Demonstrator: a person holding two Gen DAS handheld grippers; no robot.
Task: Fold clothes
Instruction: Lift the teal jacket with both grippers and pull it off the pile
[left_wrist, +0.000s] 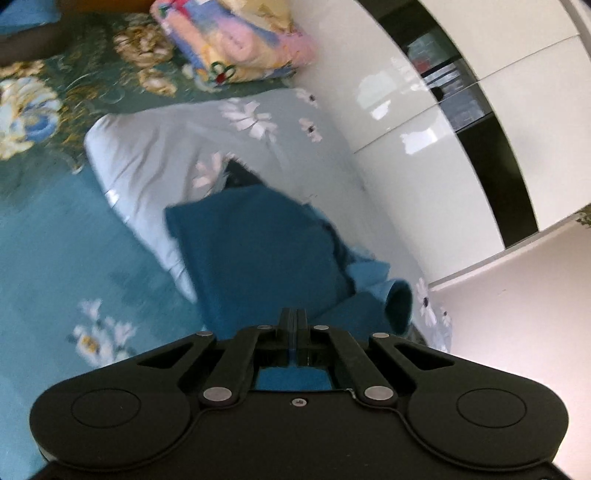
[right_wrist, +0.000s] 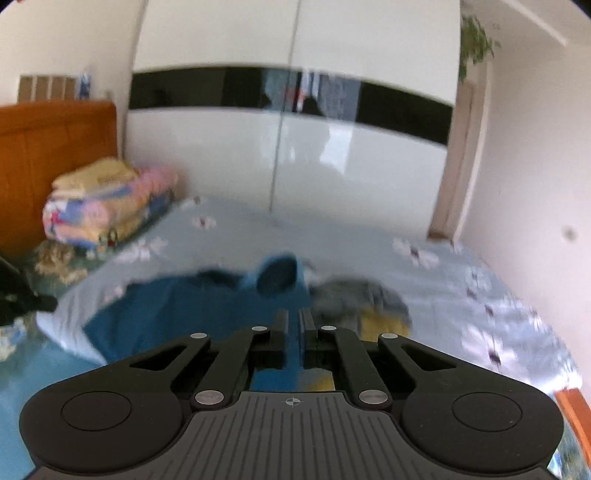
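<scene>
A teal-blue garment (left_wrist: 258, 254) lies spread on a pale grey floral sheet (left_wrist: 159, 155), with a sleeve opening (left_wrist: 400, 302) at its right. My left gripper (left_wrist: 292, 319) is shut on the garment's near edge. In the right wrist view the same garment (right_wrist: 177, 306) stretches left, its sleeve (right_wrist: 279, 275) raised ahead of the fingers. My right gripper (right_wrist: 294, 321) is shut on the blue fabric, which runs between its fingers. Both views are blurred.
A folded multicoloured blanket (left_wrist: 236, 40) sits at the head of the bed, also in the right wrist view (right_wrist: 107, 199), by the orange headboard (right_wrist: 55, 155). A grey and yellow garment (right_wrist: 369, 306) lies right of the blue one. A glossy white wardrobe (right_wrist: 295, 155) stands beyond the bed.
</scene>
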